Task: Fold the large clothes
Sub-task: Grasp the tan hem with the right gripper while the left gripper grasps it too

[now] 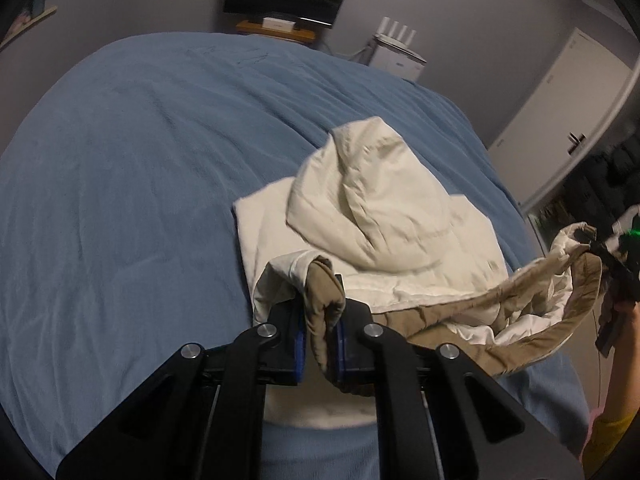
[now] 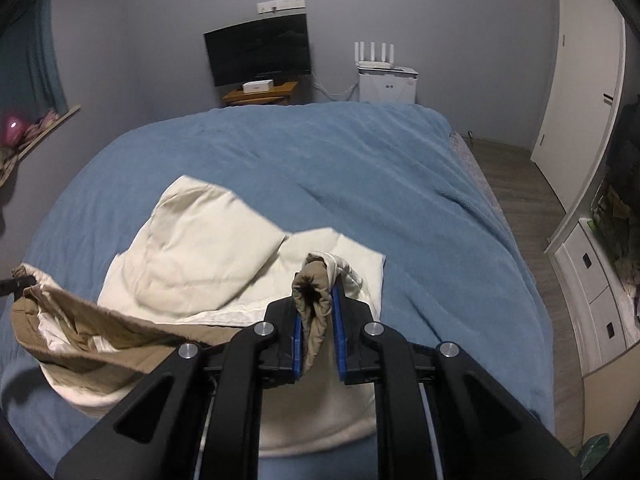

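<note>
A large cream garment (image 1: 372, 216) with a tan outer side lies partly folded on the blue bed; it also shows in the right wrist view (image 2: 192, 256). My left gripper (image 1: 320, 312) is shut on one bunched tan and cream corner of it. My right gripper (image 2: 316, 312) is shut on the other corner and also shows at the far right of the left wrist view (image 1: 616, 264). The tan hem (image 1: 460, 316) hangs stretched between the two grippers, lifted above the bed.
The blue bedspread (image 1: 132, 184) covers the whole bed (image 2: 360, 168). Beyond its far edge stand a dark TV (image 2: 260, 48) on a wooden stand and a white appliance (image 2: 386, 84). A white door (image 2: 576, 92) and white drawers (image 2: 596, 304) are on the right, past a strip of floor.
</note>
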